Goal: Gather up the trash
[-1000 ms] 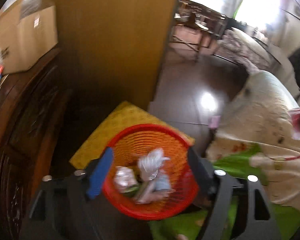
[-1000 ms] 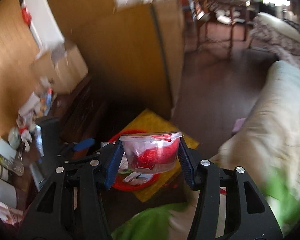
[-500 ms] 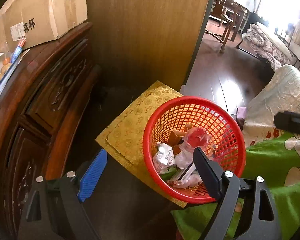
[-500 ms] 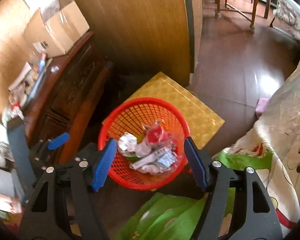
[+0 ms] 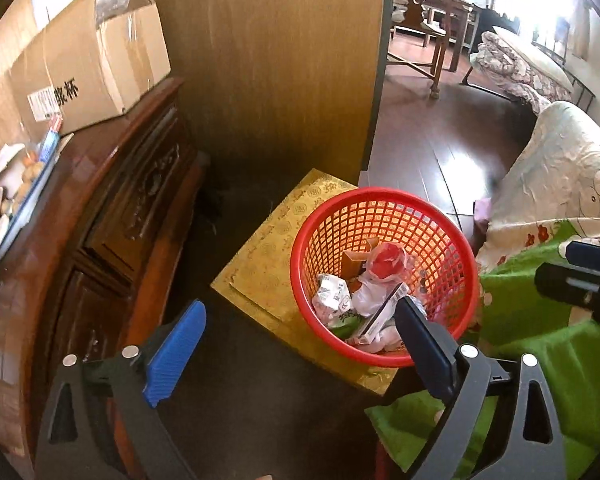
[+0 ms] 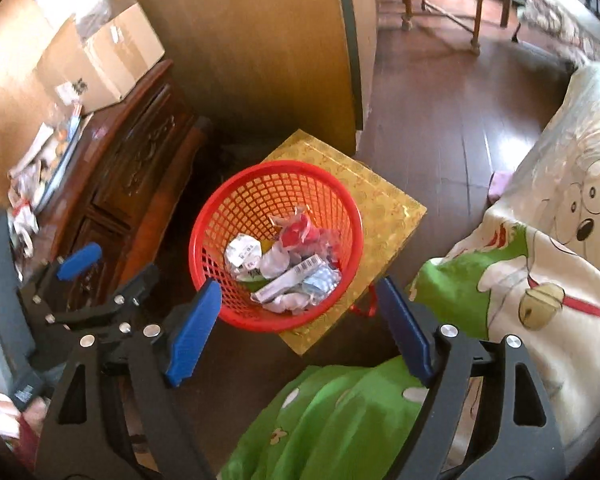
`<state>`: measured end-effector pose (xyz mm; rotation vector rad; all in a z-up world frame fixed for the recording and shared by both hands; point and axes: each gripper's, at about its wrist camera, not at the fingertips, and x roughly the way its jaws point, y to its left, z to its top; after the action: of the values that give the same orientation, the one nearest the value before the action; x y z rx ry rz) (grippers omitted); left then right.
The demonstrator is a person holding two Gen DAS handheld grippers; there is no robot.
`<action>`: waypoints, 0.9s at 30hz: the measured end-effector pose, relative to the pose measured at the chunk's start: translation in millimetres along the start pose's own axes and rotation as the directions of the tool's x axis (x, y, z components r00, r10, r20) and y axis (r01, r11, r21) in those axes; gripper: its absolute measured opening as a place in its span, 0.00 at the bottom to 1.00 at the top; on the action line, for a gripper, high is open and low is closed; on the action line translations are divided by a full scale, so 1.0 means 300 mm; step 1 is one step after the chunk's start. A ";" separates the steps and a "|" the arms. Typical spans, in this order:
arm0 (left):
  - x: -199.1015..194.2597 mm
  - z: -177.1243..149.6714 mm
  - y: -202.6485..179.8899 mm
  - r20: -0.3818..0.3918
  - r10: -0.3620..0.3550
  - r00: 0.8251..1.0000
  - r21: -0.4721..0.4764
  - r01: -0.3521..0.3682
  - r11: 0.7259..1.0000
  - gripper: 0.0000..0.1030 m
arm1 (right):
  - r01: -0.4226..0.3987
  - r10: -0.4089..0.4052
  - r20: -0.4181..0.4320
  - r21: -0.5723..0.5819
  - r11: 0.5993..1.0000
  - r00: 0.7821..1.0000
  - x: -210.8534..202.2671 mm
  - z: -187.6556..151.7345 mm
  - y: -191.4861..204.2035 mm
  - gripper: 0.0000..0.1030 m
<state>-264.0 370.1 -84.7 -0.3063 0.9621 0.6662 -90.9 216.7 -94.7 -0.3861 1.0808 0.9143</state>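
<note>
1. My left tongs' (image 5: 300, 344) right finger covers part of the red basket's (image 5: 384, 196) near rim and some of the rubbish (image 5: 364, 292) inside.
2. The cardboard box (image 5: 84, 76) has print too blurred for me to read.
3. The clutter (image 6: 40, 168) on the wooden cabinet (image 6: 132, 168) is too small to make out.
4. The picture's edge cuts off my right tongs (image 5: 588, 276) in the left view.

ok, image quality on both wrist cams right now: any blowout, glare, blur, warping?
Left wrist: window area top right blown out, glare patch on the dark floor, cardboard box slightly soft, red basket sharp. Right wrist: edges smeared, cardboard box washed out by light, basket sharp. Both: strong fisheye bending and dark corner vignette.
</note>
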 end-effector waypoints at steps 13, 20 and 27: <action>-0.036 -0.004 -0.005 0.045 0.032 0.999 0.027 -0.033 0.999 0.94 | 0.055 -0.053 0.040 -0.045 0.997 0.998 -0.037 -0.026 0.022 0.77; -0.009 -0.014 -0.014 0.020 0.038 0.999 0.030 -0.039 0.999 0.94 | 0.064 -0.063 0.024 -0.053 0.997 0.998 -0.021 -0.029 0.030 0.77; -0.007 -0.017 -0.020 0.019 0.038 0.999 0.031 -0.038 0.999 0.94 | 0.065 -0.064 0.023 -0.052 0.997 0.998 -0.018 -0.030 0.029 0.77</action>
<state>-264.5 362.0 -86.1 -0.2541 0.9614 0.6868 -104.1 213.5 -92.6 -0.4518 1.0209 0.8888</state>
